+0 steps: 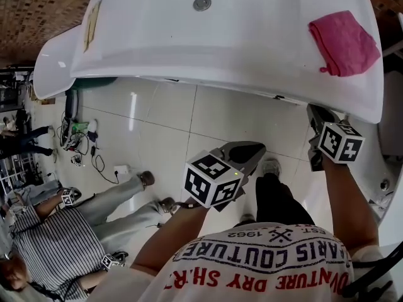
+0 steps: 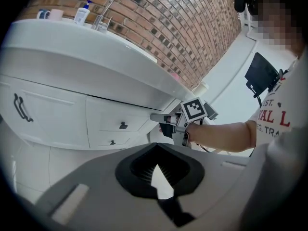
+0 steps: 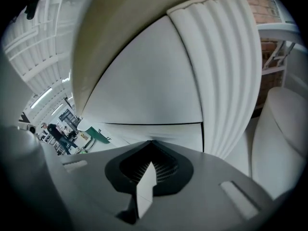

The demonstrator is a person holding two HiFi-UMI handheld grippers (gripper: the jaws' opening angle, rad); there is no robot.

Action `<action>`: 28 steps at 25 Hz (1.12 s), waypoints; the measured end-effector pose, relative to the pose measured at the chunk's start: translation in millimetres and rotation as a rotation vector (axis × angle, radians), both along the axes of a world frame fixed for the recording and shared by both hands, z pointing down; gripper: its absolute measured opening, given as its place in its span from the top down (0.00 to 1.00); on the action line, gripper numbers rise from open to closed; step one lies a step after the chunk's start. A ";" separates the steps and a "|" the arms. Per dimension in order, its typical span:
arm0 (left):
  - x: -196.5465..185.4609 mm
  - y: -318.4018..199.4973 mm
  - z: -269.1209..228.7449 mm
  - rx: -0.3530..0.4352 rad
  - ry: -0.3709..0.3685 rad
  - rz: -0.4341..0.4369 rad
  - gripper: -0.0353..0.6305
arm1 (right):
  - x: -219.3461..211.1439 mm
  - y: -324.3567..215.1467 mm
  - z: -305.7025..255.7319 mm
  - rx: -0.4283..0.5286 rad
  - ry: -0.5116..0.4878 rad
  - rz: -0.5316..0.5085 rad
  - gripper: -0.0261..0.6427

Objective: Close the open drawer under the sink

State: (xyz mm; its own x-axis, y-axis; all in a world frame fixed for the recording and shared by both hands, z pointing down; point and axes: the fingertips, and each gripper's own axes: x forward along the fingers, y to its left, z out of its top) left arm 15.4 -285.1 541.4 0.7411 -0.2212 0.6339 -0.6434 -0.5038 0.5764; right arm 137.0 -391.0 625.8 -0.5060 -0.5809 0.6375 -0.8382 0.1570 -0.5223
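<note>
Left gripper (image 1: 249, 151) hangs low over the floor (image 1: 157, 115), in front of the sink (image 1: 252, 49) and clear of it. Its own view shows the jaws together, tips meeting, nothing between them.

Right gripper (image 1: 317, 114) is tucked under the sink's right front edge. In the left gripper view its tips sit at the right end of the drawer (image 2: 130, 121), right under the rim, and look to be touching it. In its own view the jaws are also together and empty, with a white panel filling the frame straight ahead and a fluted column (image 3: 231, 66) to the right.

Drawer is the upper of two fronts below the sink, with a dark handle (image 2: 123, 125); a second handle (image 2: 112, 142) is below it. The front looks near flush with the cabinet; can't tell if a gap is left.

On the sink: drain (image 1: 201, 4) at centre back, pink cloth (image 1: 343, 43) on the right, faucet (image 2: 104, 7) and soap bottle (image 2: 83, 13) at the back by the brick wall (image 2: 183, 28). A second person (image 1: 56, 238) sits on the floor at left.
</note>
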 end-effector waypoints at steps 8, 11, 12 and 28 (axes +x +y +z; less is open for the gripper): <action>-4.1 2.0 -5.2 0.016 0.003 -0.005 0.95 | 4.3 -7.7 5.8 -0.001 0.010 -0.014 0.95; -10.3 -1.3 -2.2 0.016 -0.009 -0.007 0.95 | 3.1 -8.8 6.4 -0.008 -0.012 -0.004 0.95; -11.5 -2.9 -2.5 0.017 -0.007 -0.014 0.95 | 3.4 -7.8 4.7 -0.008 -0.010 -0.009 0.95; 8.2 43.2 -51.9 0.129 0.060 0.042 0.95 | -43.3 127.2 -109.9 0.197 -0.047 -0.296 0.95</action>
